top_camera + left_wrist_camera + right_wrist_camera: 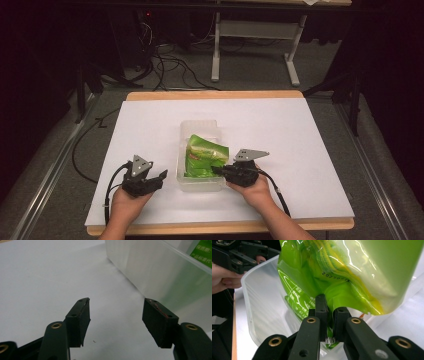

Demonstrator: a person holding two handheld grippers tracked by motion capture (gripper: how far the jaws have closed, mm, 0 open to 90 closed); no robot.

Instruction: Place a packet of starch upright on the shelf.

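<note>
A green bag [205, 156] is seen standing in a clear plastic box [186, 134]. The box sits near the middle of the tabletop [300, 150], a bit closer to the near edge. The bag leans and sticks up over the rim of the box.

The right gripper [329, 315] is closed tight on a bottom corner of the bag. In the right gripper view, a thin fold of the shiny green bag is pinched between the two black fingers [321, 306]. In the high view the right gripper [220, 170] is seen at the right side of the box, by its near end.

The left gripper [116, 315] is held wide open, and nothing is between its fingers. It is kept low over the tabletop, just beside the left wall of the box, not touching it. In the high view the left gripper [162, 176] is seen near the near-left corner of the box.

The bag looks light and soft. It is thought to crinkle and bend easily. Its skin is shiny, so it may slip. A flat sealed edge or corner is the best place to be held, as is done now. The puffy middle should not be squeezed, since what is inside might be crushed. The box is light too, and it may slide if the bag is pulled.
</note>
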